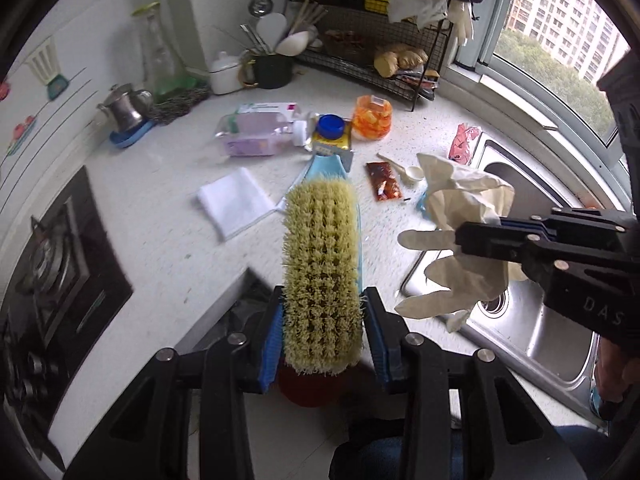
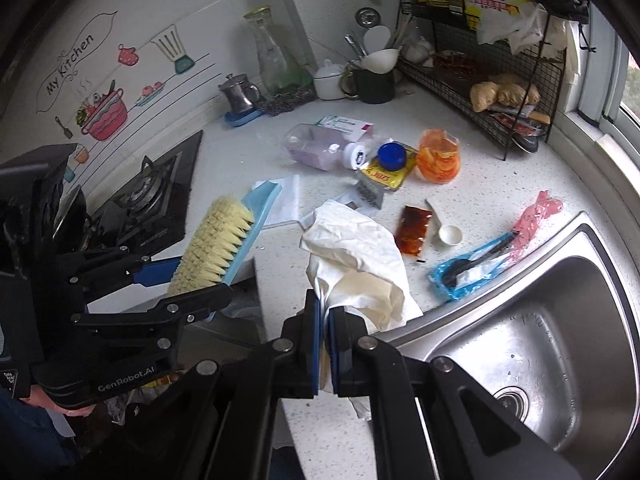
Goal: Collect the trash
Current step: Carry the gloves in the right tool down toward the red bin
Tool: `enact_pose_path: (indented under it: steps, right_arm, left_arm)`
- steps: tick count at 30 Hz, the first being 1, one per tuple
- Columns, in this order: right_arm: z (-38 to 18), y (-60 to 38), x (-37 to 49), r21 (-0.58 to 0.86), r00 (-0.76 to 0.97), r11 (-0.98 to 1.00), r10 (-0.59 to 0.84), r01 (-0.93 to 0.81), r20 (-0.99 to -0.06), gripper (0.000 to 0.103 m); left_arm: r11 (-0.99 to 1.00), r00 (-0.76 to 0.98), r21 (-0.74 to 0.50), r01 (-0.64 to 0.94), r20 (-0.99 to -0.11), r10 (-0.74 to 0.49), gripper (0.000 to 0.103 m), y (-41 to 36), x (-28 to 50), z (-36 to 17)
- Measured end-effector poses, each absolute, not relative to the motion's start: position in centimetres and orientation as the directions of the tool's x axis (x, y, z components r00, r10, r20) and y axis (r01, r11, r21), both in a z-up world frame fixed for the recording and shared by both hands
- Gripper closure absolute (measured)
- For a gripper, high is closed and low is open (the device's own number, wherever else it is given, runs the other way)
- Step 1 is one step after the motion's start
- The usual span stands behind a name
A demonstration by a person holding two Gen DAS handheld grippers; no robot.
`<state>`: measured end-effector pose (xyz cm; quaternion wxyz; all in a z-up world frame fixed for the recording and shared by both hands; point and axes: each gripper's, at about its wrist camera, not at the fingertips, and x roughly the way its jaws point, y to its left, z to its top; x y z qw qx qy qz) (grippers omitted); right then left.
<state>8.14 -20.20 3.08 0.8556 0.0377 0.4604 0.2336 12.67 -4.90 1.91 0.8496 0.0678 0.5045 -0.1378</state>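
left gripper (image 1: 322,336) clamps brush (image 1: 322,276); right gripper (image 2: 325,332) pinches glove (image 2: 360,264)

Got the brush (image 1: 322,276), yellow bristles up on a light blue back, lifted past the counter's front edge. Crumpled cream glove (image 2: 356,264) hangs limp over the counter, right by the sink's rim.

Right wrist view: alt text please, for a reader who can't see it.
The right gripper is shut on a white glove above the counter edge, beside the sink. The left gripper holds a brush; wrappers and bottles litter the counter.
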Motion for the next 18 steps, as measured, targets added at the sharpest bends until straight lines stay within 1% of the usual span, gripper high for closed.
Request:
enact_pose_path:
  steps: [1,5,10,14,18]
  right_arm:
    - [3.1,-19.4,7.8,0.290,0.459,0.880,0.448,-0.376,-0.767,0.100]
    - [2.7,-16.0,6.4,0.257,0.436,0.858,0.458,-0.446,-0.774,0.100]
    - [0.6,-12.6,4.4,0.246,0.370,0.821,0.471,-0.515,-0.800,0.100]
    - [-2.0,-10.4,3.0,0.281,0.311,0.781,0.511,-0.558,-0.801,0.100]
    - [-6.6,-7.7,2.3,0.242,0.269,0.772,0.469,-0.588,-0.841,0.100]
  left_arm:
    - [0.957,0.456,-0.027,0.289,-0.875,-0.163,0.068,-4.2,12.1,1.9]
    - [0.976,0.459,-0.053,0.210,-0.876,-0.146,0.068,-0.6,9.1,1.4]
    - [0.991,0.430,-0.074,0.112,-0.895,-0.116,0.068,3.0,6.2,-1.1]
    - [0.993,0.394,-0.104,0.061,-0.911,-0.120,0.068,4.9,4.7,-4.7]
    - [0.994,0.332,-0.109,0.014,-0.937,-0.107,0.068,6.1,3.4,-9.9]
